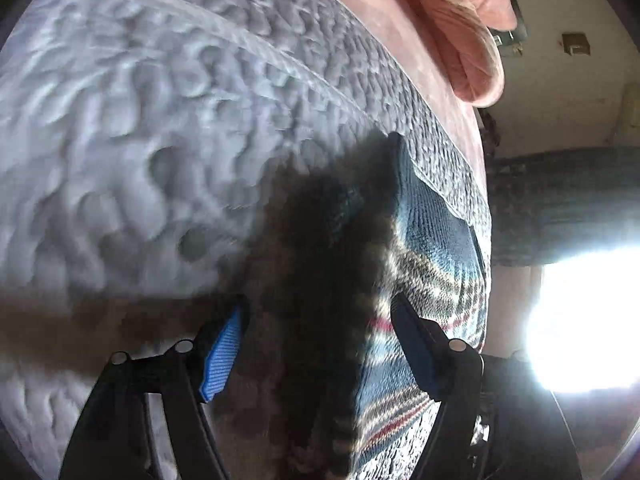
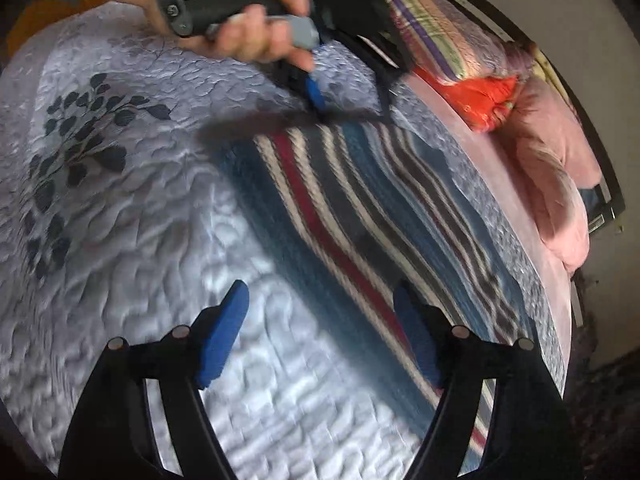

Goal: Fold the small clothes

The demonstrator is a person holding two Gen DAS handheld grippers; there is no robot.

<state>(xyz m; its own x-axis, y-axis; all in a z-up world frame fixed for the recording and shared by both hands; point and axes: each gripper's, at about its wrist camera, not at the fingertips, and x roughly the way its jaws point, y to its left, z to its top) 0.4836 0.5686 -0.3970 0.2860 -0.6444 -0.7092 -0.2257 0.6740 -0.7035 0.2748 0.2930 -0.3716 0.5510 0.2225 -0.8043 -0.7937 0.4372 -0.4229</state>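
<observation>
Now the striped cloth [image 2: 360, 216] is lying flat on the grey bed cover [image 2: 132, 208]. It could be slipping away or bunching up, because neither gripper is pinching it. The left gripper [image 1: 320, 344] is hanging wide open over one end. The right gripper [image 2: 320, 336] is spread wide too, holding nothing

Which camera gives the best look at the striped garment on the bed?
The right wrist view: the striped garment lies spread on the quilted bedspread, its red, white and blue stripes visible along most of its length. The left wrist view catches only one end, partly in dark shadow and cut off by the left gripper.
</observation>
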